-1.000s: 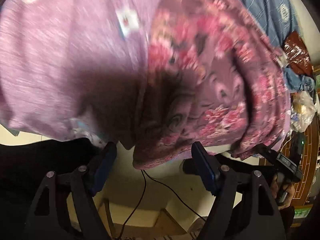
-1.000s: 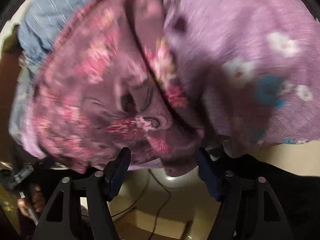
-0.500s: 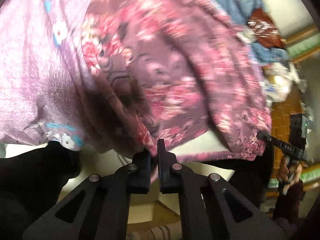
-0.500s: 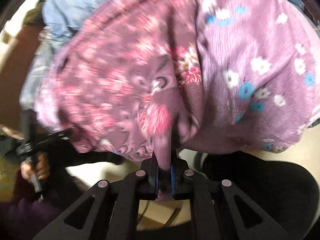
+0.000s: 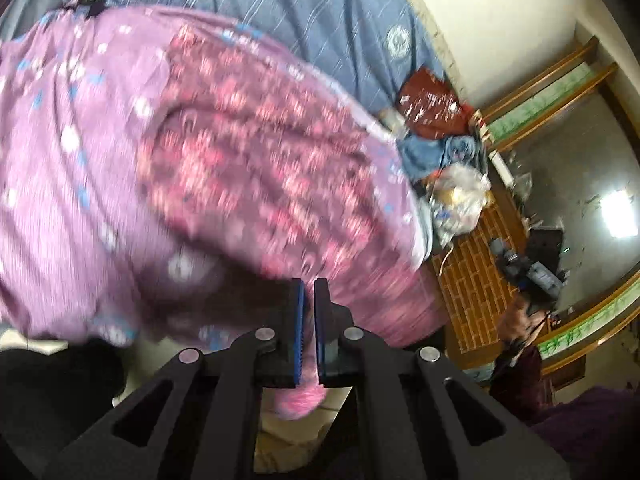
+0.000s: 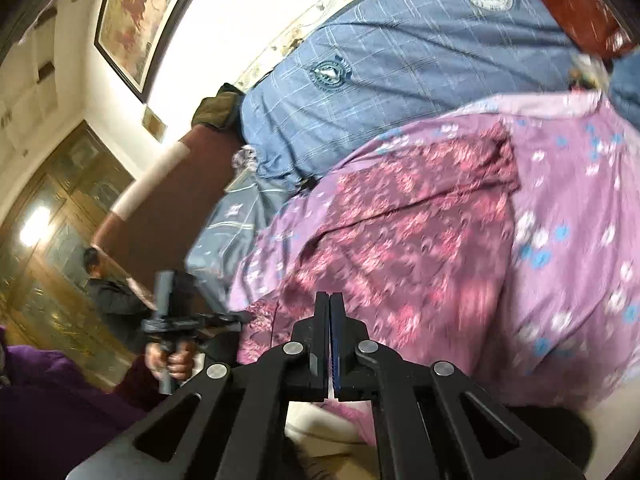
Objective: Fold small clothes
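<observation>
A maroon garment with a pink floral print (image 5: 256, 168) (image 6: 404, 232) lies across a lilac flowered sheet (image 5: 68, 168) (image 6: 576, 216) on the bed. My left gripper (image 5: 309, 292) is shut on the garment's near hem, and pink cloth bulges out below the pads. My right gripper (image 6: 329, 304) is shut on the hem at its other corner, with cloth showing under the jaws. Both hold the edge lifted off the bed. In the right wrist view the left gripper (image 6: 236, 316) shows at the left, a hand (image 6: 172, 360) on its handle. The picture is blurred by motion.
A blue striped quilt (image 5: 304, 20) (image 6: 400, 68) covers the far side of the bed. A red packet (image 5: 432, 108), blue cloth and a plastic bag (image 5: 460, 196) sit at the bed's right end. A framed picture (image 6: 136, 20) hangs on the wall. A person (image 6: 108, 292) stands by the brown headboard.
Both grippers went from open around the garment's hem to shut on it, then rose with it. The views pulled back, so the quilt and room now show.
</observation>
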Demonstrator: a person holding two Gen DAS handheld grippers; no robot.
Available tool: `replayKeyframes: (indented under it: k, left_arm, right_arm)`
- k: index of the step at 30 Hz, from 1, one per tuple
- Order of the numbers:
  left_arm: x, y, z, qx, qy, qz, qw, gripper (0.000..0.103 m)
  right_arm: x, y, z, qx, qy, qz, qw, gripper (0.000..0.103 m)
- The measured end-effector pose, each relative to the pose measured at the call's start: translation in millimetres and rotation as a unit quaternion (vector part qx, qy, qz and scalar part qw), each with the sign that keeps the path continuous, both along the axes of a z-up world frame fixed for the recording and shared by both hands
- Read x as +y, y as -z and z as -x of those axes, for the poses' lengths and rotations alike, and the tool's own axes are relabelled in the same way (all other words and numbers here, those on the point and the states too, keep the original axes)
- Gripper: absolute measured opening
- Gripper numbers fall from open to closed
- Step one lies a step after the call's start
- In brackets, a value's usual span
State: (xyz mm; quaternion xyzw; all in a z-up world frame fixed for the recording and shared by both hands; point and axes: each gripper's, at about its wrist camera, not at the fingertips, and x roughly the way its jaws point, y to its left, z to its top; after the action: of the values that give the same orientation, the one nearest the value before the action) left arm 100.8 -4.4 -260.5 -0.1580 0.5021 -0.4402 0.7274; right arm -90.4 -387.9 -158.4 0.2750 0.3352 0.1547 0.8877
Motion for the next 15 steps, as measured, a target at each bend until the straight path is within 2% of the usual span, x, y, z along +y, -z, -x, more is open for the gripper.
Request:
replayKeyframes:
  k: [2, 5, 7, 9, 11, 12, 13, 15]
  left_arm:
    - [1.8, -4.1, -10.4, 0.001, -0.006, 0.010, 0.9999, 0.001]
    - [-3.3, -5.4, -10.4, -0.007, -0.005, 0.006, 0.9999, 0.001]
    - [-6.7, 1.0, -5.5, -0.009, 0.002, -0.012, 0.9999, 0.001]
    - [-7.4, 17.8, -1.0, -0.013, -0.008, -0.062, 0.9980, 0.003]
    - [-1.7, 44.2, -2.1, 0.007, -0.031, -0.113, 0.9931, 0.028]
    - [4.4, 62.3, -5.1, 0.028, -0.053, -0.130, 0.9897, 0.058]
    - [10.5, 76.6, -7.9, 0.044, -0.079, -0.143, 0.9856, 0.073]
    - [23.8, 109.3, -12.0, 0.079, -0.139, -0.166, 0.9730, 0.074]
  right_arm:
    - [-4.5, 10.9, -14.7, 0.042, 0.018, 0.024, 0.999, 0.003]
    - [-14.9, 48.1, -28.9, 0.115, 0.060, 0.039, 0.991, 0.017]
    - [-25.0, 87.1, -30.7, 0.172, 0.087, 0.023, 0.981, 0.067]
    - [-32.9, 124.0, -27.1, 0.216, 0.121, 0.018, 0.969, 0.069]
    - [-41.2, 156.7, -19.3, 0.247, 0.139, 0.014, 0.959, 0.069]
    - [-43.3, 169.6, -16.9, 0.260, 0.149, 0.025, 0.954, 0.069]
    - [-42.8, 179.6, -14.4, 0.269, 0.154, 0.045, 0.950, 0.069]
    - [-37.8, 195.4, -16.0, 0.272, 0.139, 0.070, 0.950, 0.069]
